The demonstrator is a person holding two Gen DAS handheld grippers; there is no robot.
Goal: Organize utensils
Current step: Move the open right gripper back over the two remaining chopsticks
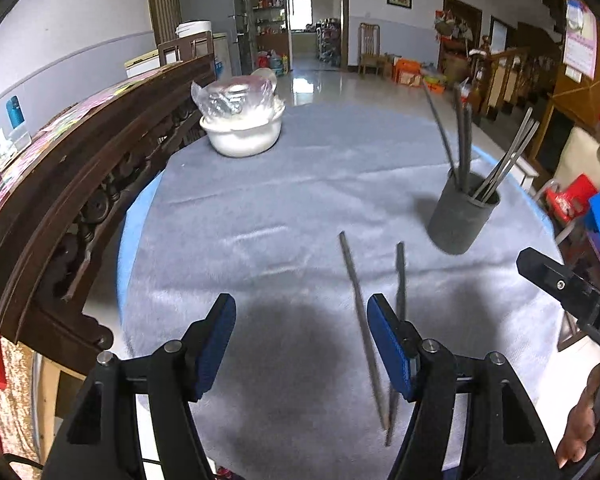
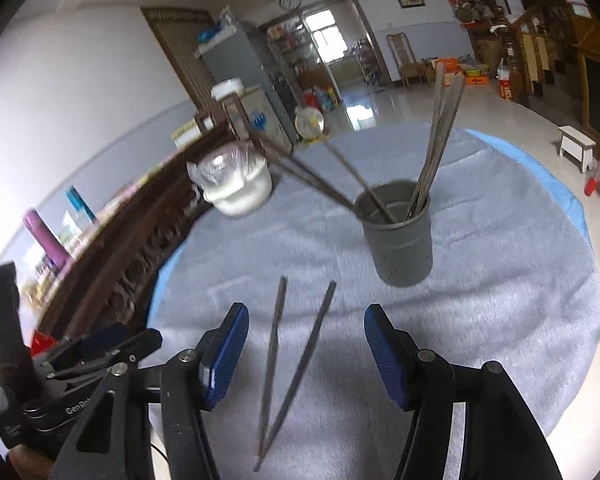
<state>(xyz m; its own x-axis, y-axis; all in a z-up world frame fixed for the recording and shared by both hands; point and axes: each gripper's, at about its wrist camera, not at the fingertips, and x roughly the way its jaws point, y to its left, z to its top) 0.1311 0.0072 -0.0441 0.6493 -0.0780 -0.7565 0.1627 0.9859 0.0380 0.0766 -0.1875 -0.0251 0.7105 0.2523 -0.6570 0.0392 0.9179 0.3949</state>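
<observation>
While both tools hang above the round desk (image 1: 260, 200) with its fluffy grey cloth, nothing is in either one's grasp. Look at the left gripper (image 1: 301, 344): blue-padded fingers spread wide, only bare cloth between them, and just past its right-hand finger lie two loose dark metal chopsticks (image 1: 360, 320), flat on the cloth, their near ends crossing and their far ends splayed apart.

Over to the right wrist view, and it's the same pair of chopsticks (image 2: 292, 360), now sitting squarely between the spread fingers of the right gripper (image 2: 306, 352). That gripper is open too, its pads well clear of the sticks on either side, and the sticks form a narrow V whose point lies toward the camera. I can't tell how high the fingers ride above the cloth.

Beyond the loose pair stands the dark grey cylindrical metal holder (image 2: 398, 236), upright on the cloth, already carrying a bunch of long thin chopsticks (image 2: 436, 140) that lean out against its rim in two directions. From the left wrist view that holder (image 1: 462, 216) sits off to the right, apart from the loose pair.

Further back, near the desk's far left edge, a white bowl covered in clear plastic wrap (image 1: 242, 120) rests beside the carved dark wooden rail (image 1: 80, 160). The right gripper's black body (image 1: 572, 292) pokes into the left view from the right.
</observation>
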